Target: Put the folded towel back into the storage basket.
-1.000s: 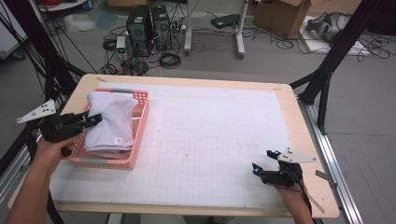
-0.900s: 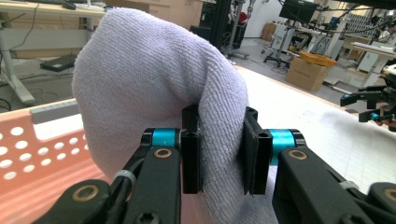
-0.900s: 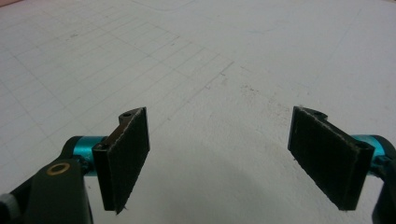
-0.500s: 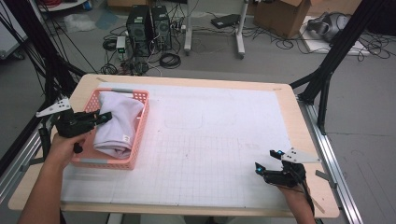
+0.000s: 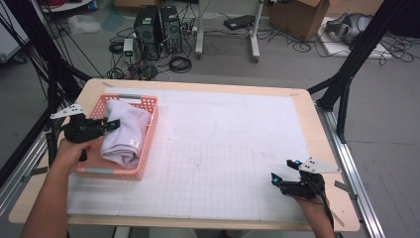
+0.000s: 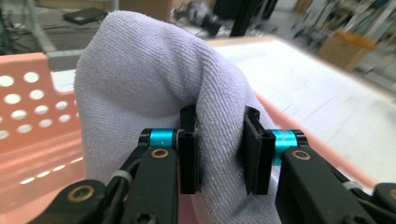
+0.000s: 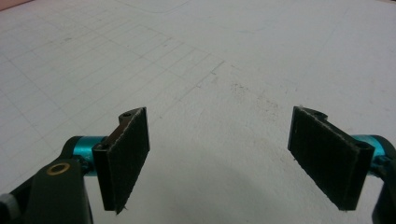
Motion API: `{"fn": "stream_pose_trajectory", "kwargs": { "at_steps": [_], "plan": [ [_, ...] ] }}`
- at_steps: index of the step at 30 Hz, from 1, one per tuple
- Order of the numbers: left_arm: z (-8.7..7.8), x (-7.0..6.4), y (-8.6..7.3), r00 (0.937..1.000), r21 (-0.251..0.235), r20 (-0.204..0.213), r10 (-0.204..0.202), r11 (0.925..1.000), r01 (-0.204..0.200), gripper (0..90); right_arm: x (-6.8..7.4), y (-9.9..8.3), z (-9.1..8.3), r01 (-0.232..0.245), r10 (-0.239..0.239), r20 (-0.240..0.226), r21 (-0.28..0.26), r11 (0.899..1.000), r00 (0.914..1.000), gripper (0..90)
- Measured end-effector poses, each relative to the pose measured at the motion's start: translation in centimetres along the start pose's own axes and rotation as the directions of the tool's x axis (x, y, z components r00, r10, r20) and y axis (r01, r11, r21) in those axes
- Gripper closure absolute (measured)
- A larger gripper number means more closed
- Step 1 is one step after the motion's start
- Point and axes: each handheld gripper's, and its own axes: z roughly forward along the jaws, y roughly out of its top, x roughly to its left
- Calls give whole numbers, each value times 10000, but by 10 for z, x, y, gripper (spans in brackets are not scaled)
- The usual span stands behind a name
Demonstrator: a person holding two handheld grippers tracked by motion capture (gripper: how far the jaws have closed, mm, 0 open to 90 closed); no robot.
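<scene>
A folded white towel (image 5: 126,134) lies in a pink perforated basket (image 5: 143,161) at the table's left side. My left gripper (image 5: 113,125) reaches over the basket's left wall and is shut on a fold of the towel (image 6: 154,84), the cloth pinched between its two black pads (image 6: 189,154). My right gripper (image 5: 280,173) rests low over the white grid mat (image 5: 228,148) near the table's front right corner. Its jaws stand wide open above bare mat (image 7: 219,140), with nothing between the pads (image 7: 126,154).
The wooden table (image 5: 317,124) has a metal rail (image 5: 354,163) along its right edge. Beyond the far edge, on the floor, stand computer towers (image 5: 158,25), cables and a cardboard box (image 5: 297,15). Black frame struts (image 5: 351,64) rise at the right.
The basket and towel have slid toward the table's left edge and back with my left gripper holding the towel. The right gripper has stayed almost still.
</scene>
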Motion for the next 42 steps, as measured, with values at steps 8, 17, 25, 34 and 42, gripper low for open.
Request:
{"fn": "stream_pose_trajectory", "kwargs": {
  "at_steps": [8, 17, 25, 34, 42],
  "plan": [
    [-3, -5, 11, 9512, -168, -3036, -545, 9985, 519, 356, 1, 0, -1, -38, 38, -23, 35, 10000, 10000, 193],
    [-1, -19, 19, 9757, 1130, -2188, 100, 9935, 152, 421, 2, 1, 0, -61, 61, -74, 9, 10000, 10000, 193],
    [24, -25, 6, 9570, 3790, -2411, 1611, 9235, -600, 461, 1, 2, -1, 52, -53, -52, -80, 10000, 10000, 194],
    [23, -23, 8, 9370, 5236, -2421, 2518, 8470, -923, 501, 0, 2, -6, -36, 36, 18, -176, 9998, 10000, 193],
    [-4, -23, 14, 9672, 750, -2538, 103, 9971, 90, 288, -2, 2, -8, -40, 42, 81, -199, 9998, 10000, 193]
  ]
}}
